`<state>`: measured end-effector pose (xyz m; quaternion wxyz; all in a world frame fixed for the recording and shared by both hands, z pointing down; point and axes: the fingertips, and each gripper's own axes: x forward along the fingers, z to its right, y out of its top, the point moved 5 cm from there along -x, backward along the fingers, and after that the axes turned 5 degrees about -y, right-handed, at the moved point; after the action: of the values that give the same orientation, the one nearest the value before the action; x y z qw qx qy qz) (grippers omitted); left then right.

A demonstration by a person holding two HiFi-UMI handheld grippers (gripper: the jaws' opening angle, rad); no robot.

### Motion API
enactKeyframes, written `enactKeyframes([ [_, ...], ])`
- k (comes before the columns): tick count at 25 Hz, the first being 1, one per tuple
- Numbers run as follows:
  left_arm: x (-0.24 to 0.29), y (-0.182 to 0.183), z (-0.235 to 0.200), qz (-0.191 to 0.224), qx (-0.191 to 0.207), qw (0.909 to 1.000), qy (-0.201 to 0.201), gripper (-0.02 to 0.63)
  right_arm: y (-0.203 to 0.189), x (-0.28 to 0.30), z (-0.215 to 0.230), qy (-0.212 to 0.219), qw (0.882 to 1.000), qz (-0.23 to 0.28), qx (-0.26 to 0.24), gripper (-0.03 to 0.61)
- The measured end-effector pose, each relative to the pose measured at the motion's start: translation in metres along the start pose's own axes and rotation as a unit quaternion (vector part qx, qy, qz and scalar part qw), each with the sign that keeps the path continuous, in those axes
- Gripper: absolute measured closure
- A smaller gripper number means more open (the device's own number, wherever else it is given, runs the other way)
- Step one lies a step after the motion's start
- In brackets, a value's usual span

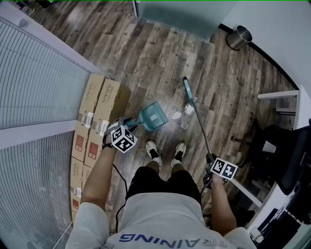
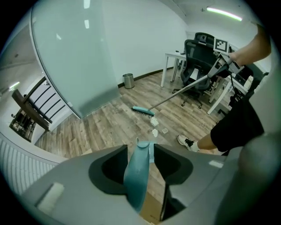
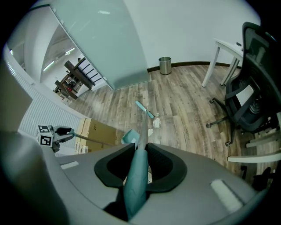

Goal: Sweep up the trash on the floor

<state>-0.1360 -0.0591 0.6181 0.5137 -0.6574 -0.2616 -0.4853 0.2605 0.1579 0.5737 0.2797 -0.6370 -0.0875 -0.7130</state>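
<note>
A teal dustpan (image 1: 153, 116) rests on the wood floor in front of the person's shoes, its long handle (image 2: 137, 176) running up between the jaws of my left gripper (image 1: 127, 127), which is shut on it. My right gripper (image 1: 210, 160) is shut on the teal grip of the broom handle (image 3: 135, 176). The broom head (image 1: 187, 91) sits on the floor farther out. Scraps of pale trash (image 1: 188, 109) lie between the broom head and the dustpan. In the right gripper view the dustpan (image 3: 130, 137) shows just below the broom shaft, and a small bottle-like piece of trash (image 3: 156, 121) lies beside the broom head (image 3: 145, 109).
Cardboard boxes (image 1: 99, 114) line the wall at the left. A metal bin (image 1: 239, 37) stands by the far wall. A black office chair (image 1: 277, 146) and white desk (image 1: 279, 95) crowd the right side. A frosted glass panel (image 1: 175, 14) closes the far end.
</note>
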Motion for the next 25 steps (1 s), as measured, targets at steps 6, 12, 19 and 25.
enactKeyframes([
  [6,0.028,-0.009,-0.005,-0.055,0.031,0.9979,-0.018,0.474,-0.002,0.002,0.017,-0.012,1.0,-0.015,-0.01,0.47],
  [12,0.038,-0.002,-0.001,-0.042,0.05,0.9973,-0.034,0.514,-0.011,0.009,0.018,-0.019,0.999,-0.045,-0.015,0.47],
  [19,0.04,-0.005,0.0,-0.043,0.053,0.9968,-0.041,0.518,-0.036,0.04,0.02,-0.037,0.995,-0.094,0.005,0.471],
  [25,0.04,-0.004,0.002,-0.041,0.06,0.9967,-0.036,0.517,-0.046,0.075,0.011,-0.079,0.99,-0.117,0.0,0.47],
])
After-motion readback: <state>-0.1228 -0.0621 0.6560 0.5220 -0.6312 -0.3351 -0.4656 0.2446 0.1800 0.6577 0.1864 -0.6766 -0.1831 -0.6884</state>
